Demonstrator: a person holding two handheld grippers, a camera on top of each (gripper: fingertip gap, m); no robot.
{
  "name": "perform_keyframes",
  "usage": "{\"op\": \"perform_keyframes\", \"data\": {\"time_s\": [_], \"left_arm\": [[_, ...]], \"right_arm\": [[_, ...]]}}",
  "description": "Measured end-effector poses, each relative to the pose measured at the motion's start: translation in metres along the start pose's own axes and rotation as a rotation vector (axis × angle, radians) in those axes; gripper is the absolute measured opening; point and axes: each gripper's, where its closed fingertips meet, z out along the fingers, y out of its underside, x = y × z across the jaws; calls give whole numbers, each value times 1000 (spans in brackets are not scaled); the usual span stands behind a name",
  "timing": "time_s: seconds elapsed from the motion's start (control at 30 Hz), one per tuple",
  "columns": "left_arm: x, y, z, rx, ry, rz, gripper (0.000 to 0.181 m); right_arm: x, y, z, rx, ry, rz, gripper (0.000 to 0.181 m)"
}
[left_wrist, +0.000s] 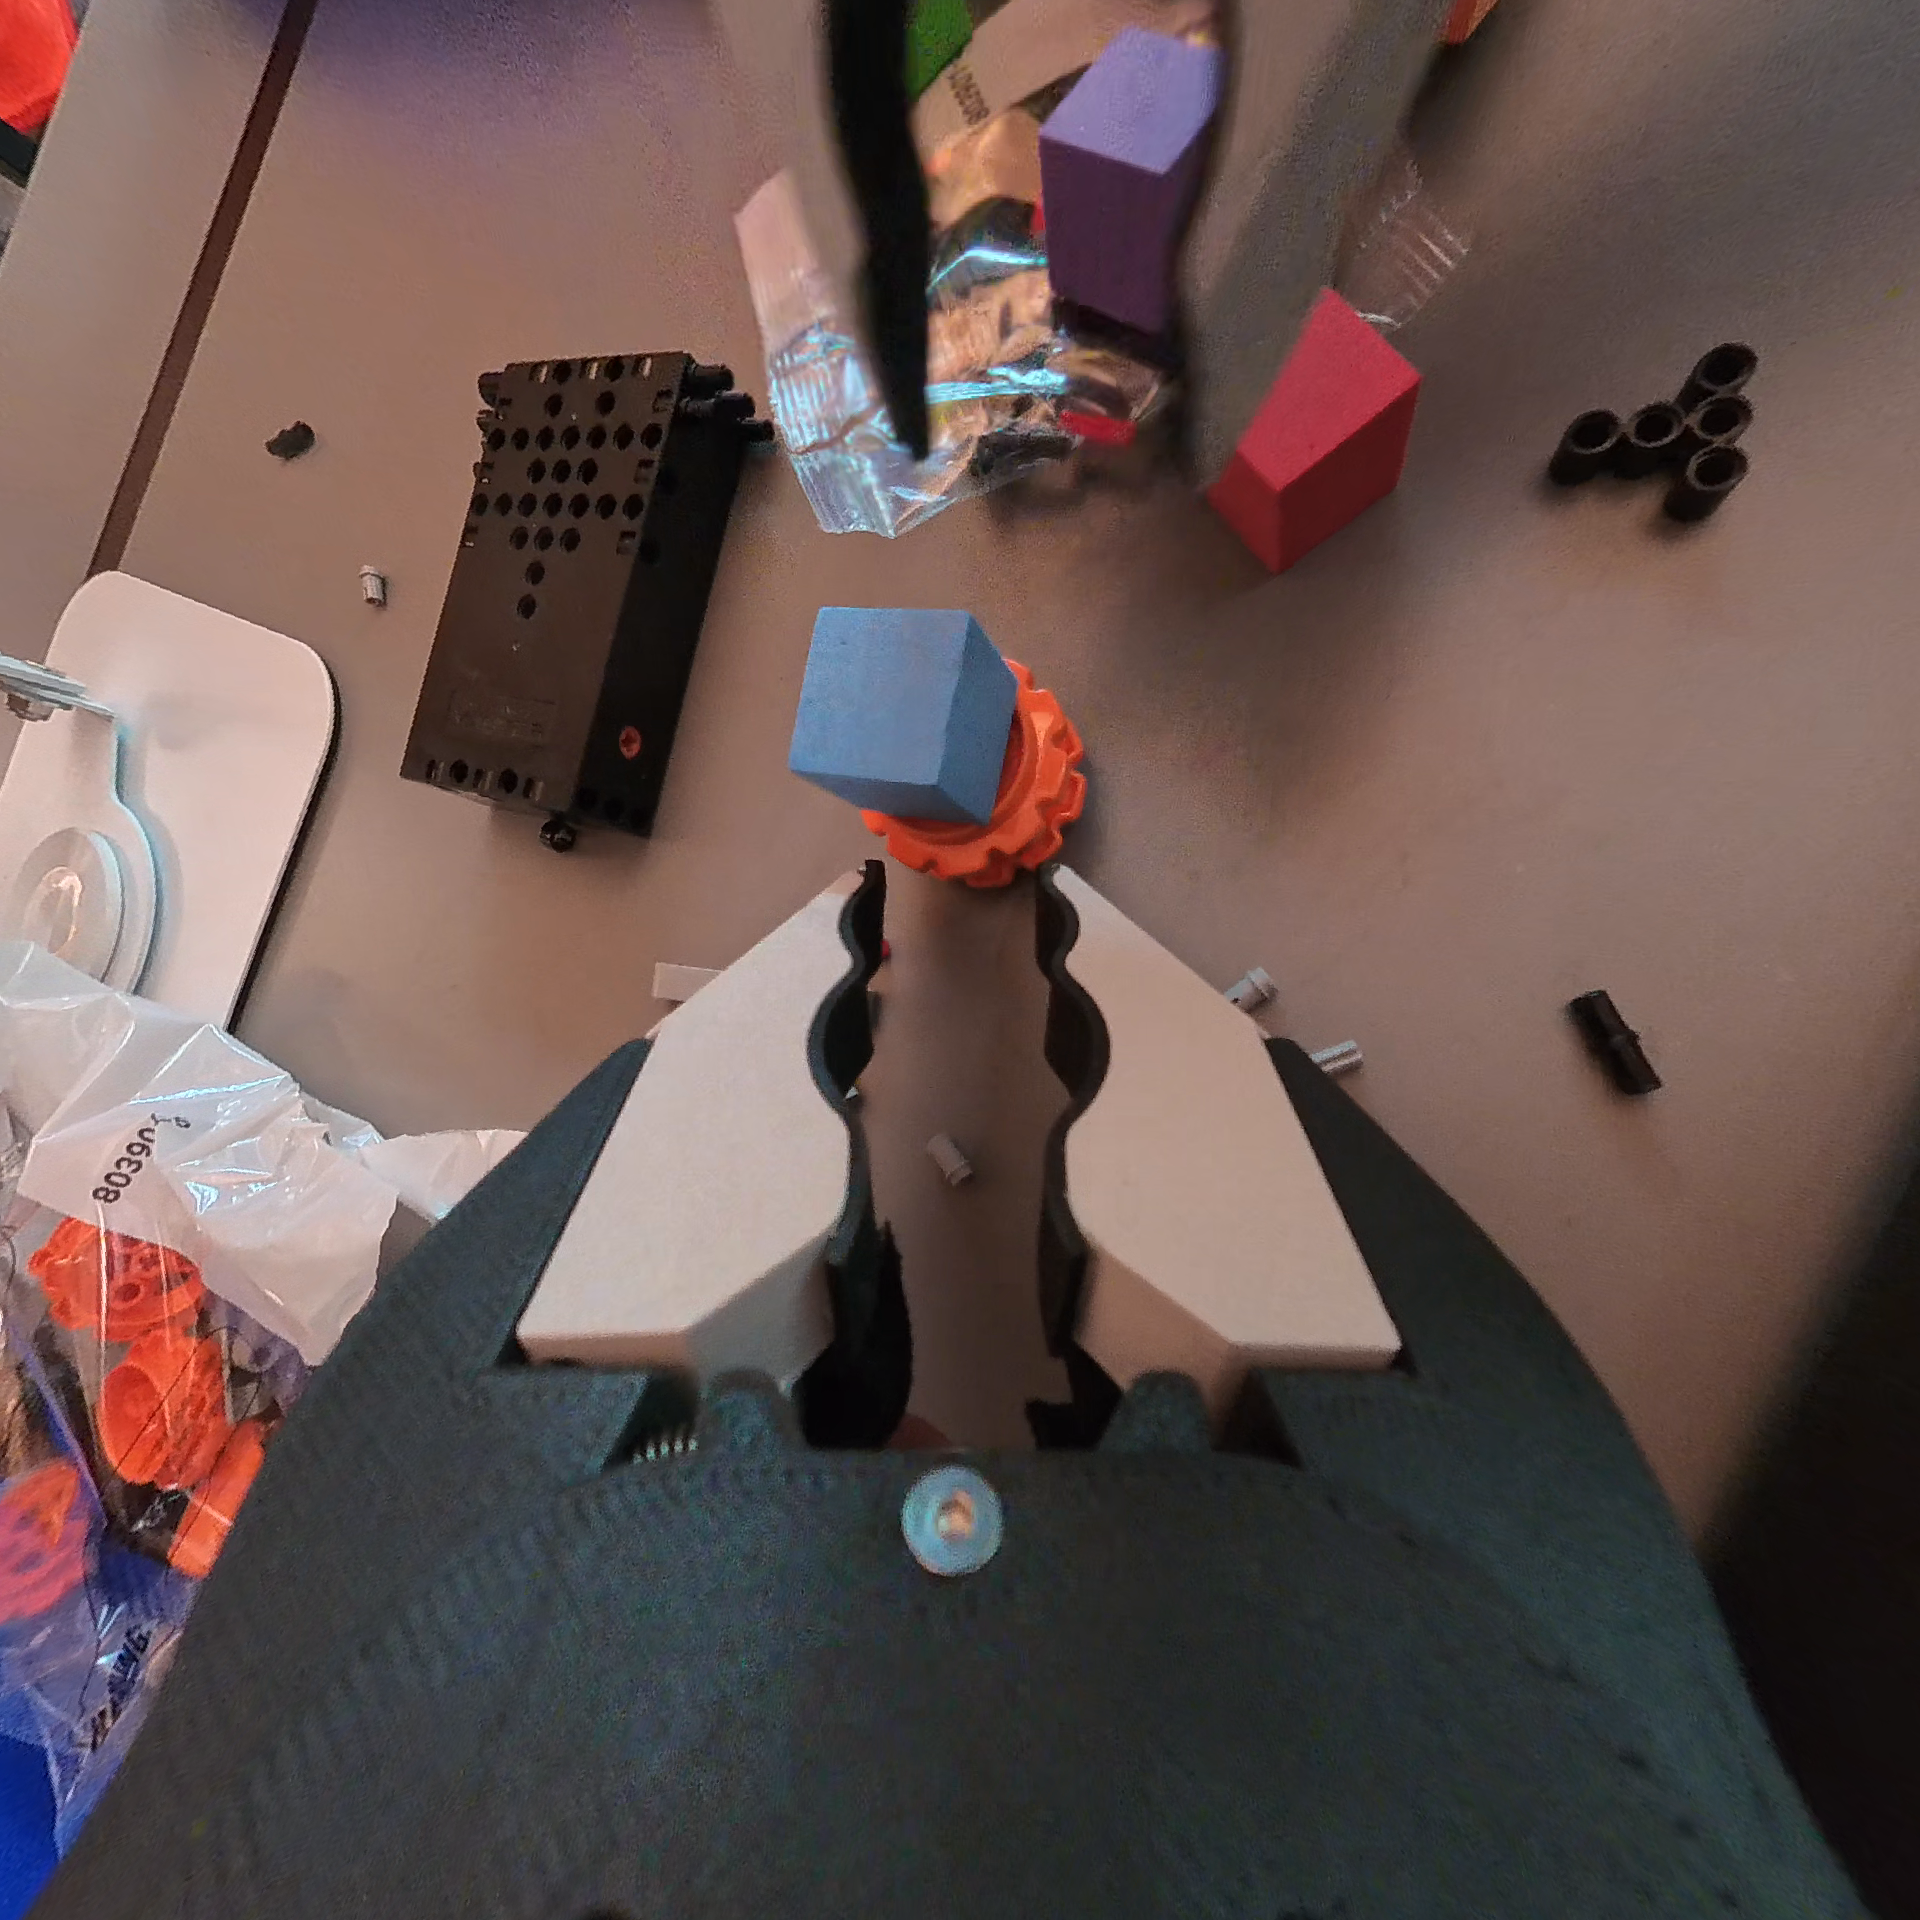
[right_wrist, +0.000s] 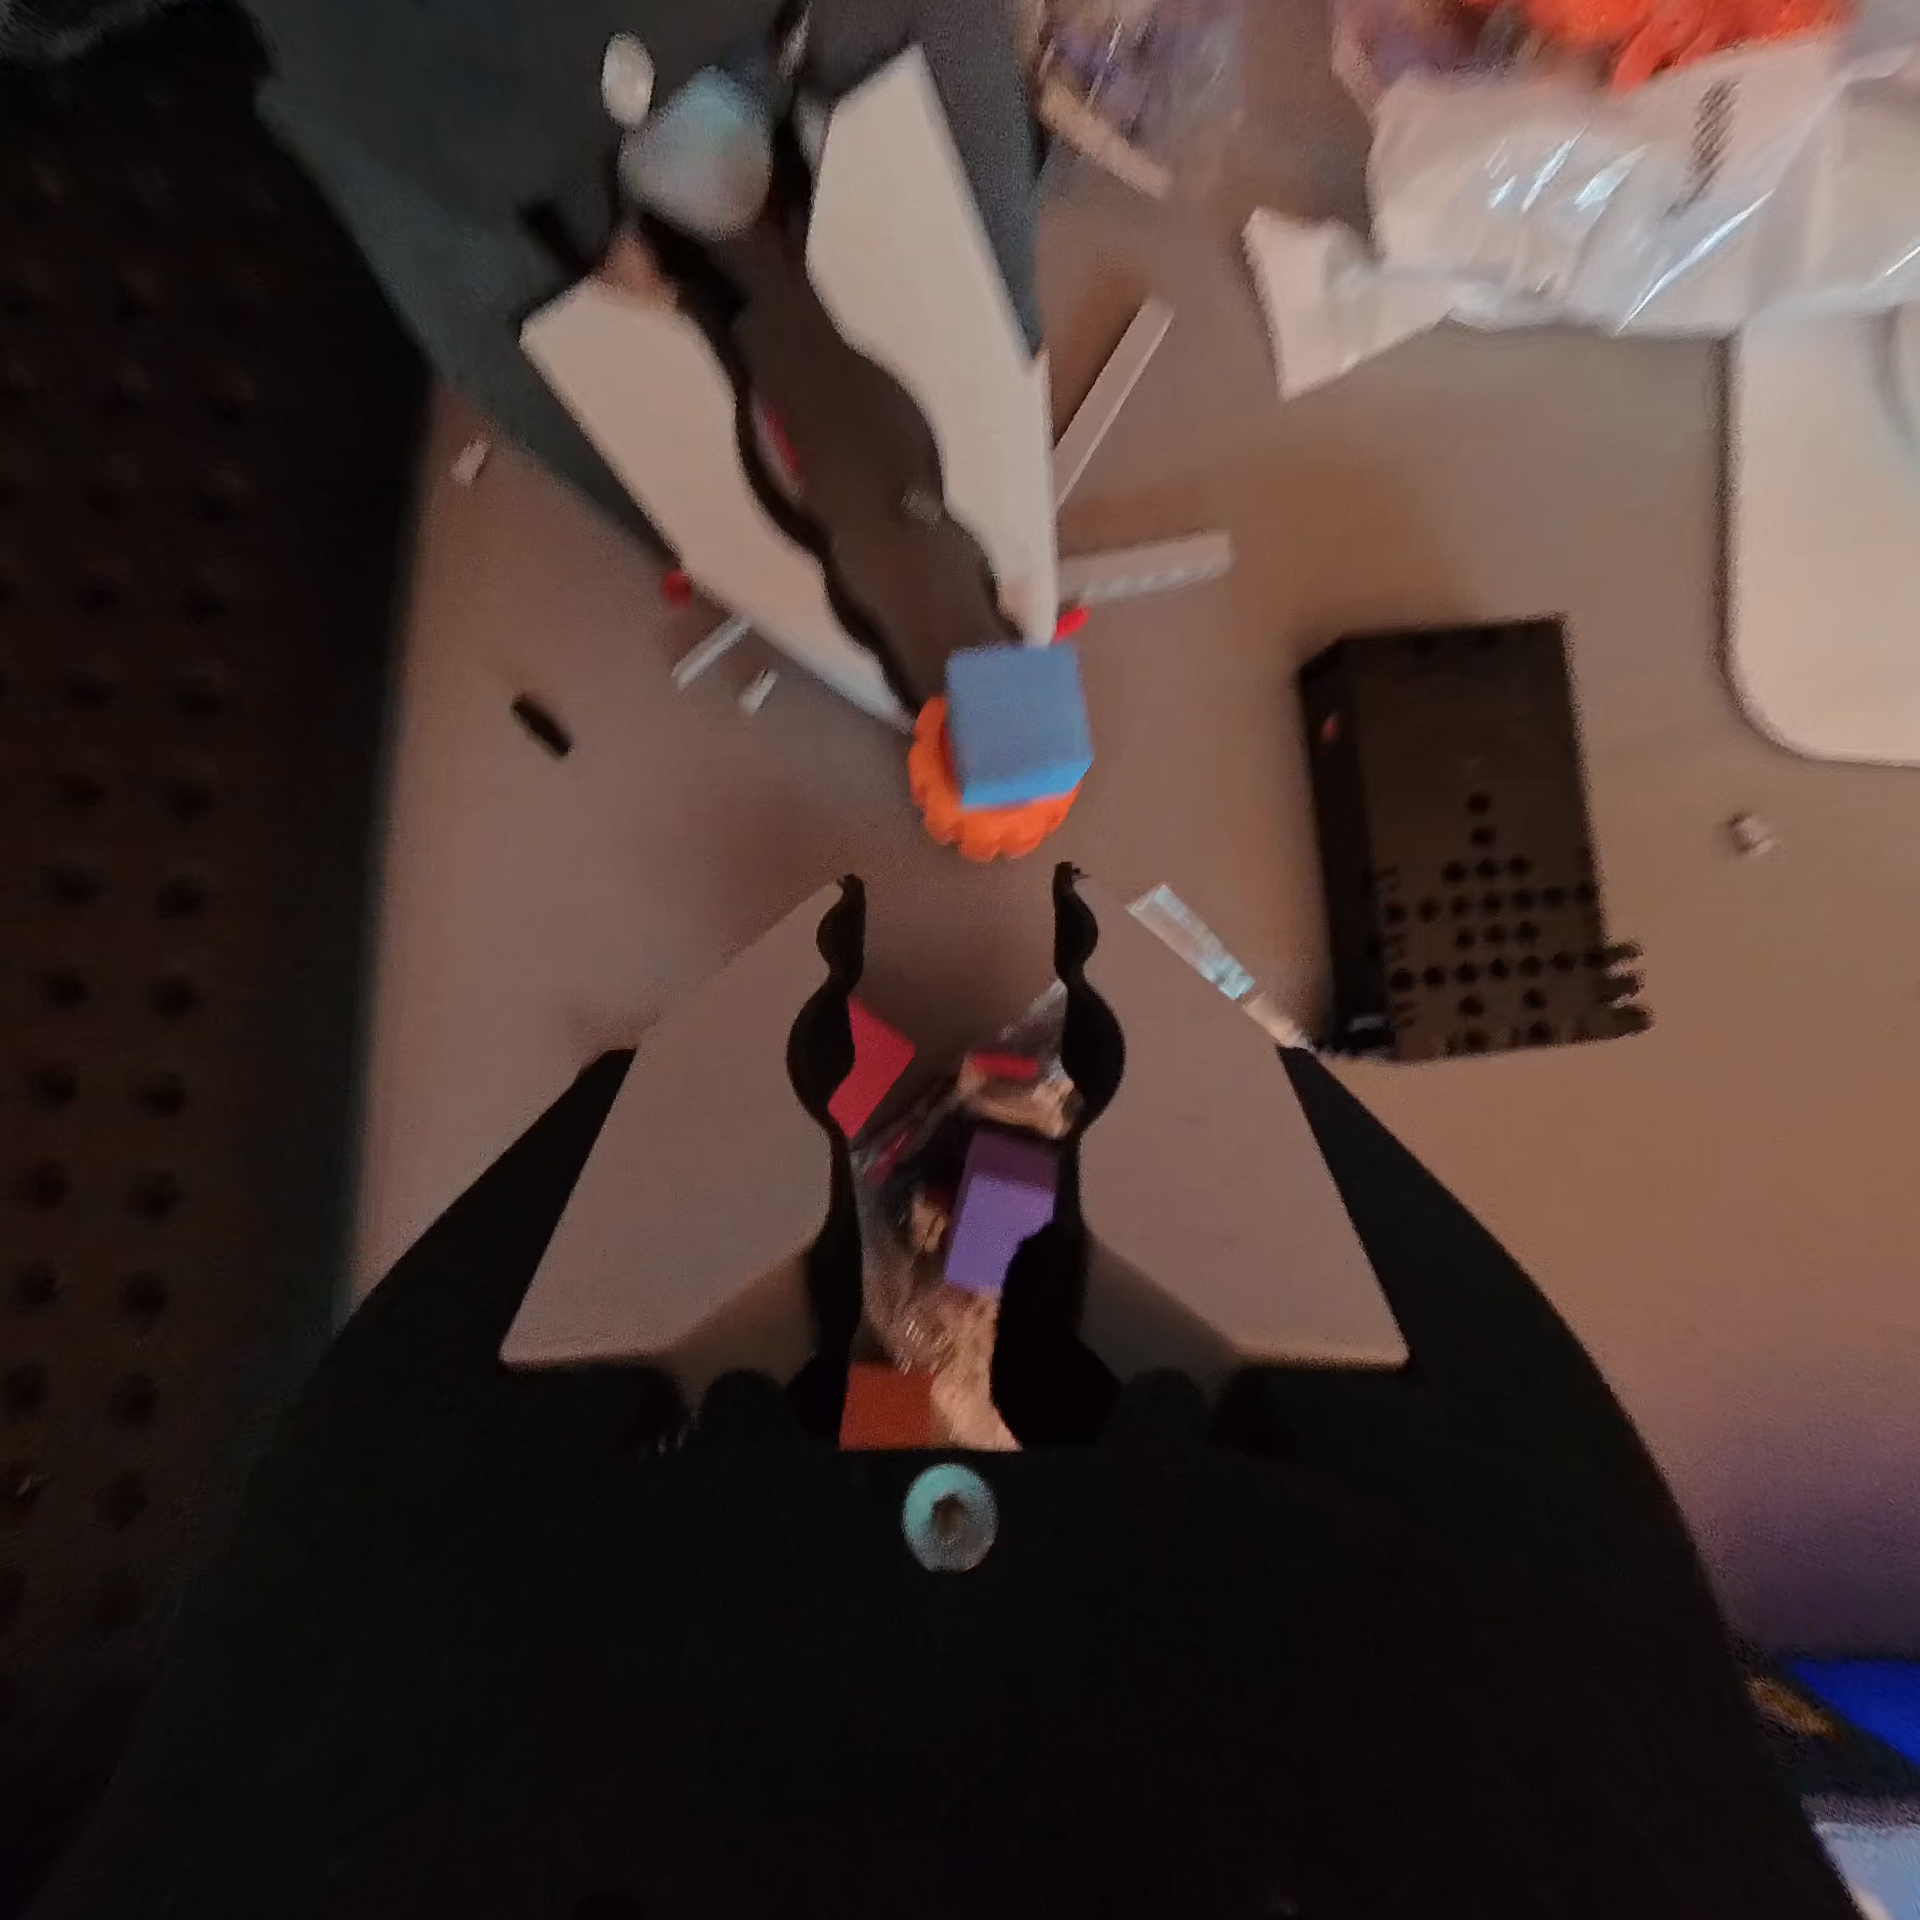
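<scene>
right view blurry; one blue cube (left_wrist: 899, 712) hides most of one orange gear (left_wrist: 1013, 831); left gripper (left_wrist: 961, 883) and right gripper (right_wrist: 958, 885) both wide, empty

Cube (left_wrist: 902, 712) rests on gear (left_wrist: 1023, 821), between both claws.

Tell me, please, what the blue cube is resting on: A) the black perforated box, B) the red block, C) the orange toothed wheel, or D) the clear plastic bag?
C: the blue cube sits on top of the orange toothed wheel, just beyond the open left gripper, and both wrist views show it there.
</scene>
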Motion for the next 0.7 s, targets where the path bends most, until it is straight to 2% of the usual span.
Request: {"op": "perform_keyframes", "data": {"time_s": [0.13,0.27,0.33,0.4,0.57,0.7], "left_arm": [[1,-1,0,0,2,3,27],[1,-1,0,0,1,2,28],[0,0,0,-1,1,-1,28],[1,0,0,0,1,-1,28],[1,0,-1,5,7,-5,28],[0,-1,-3,16,8,-13,27]], "right_arm": [[-15,33,-4,-76,-52,51,46],[-27,48,-1,-113,-66,92,48],[-30,54,3,-138,-63,121,44],[-31,57,6,-152,-62,144,32],[-29,50,3,-122,-40,139,29],[-18,20,-14,-38,-20,104,29]]}}
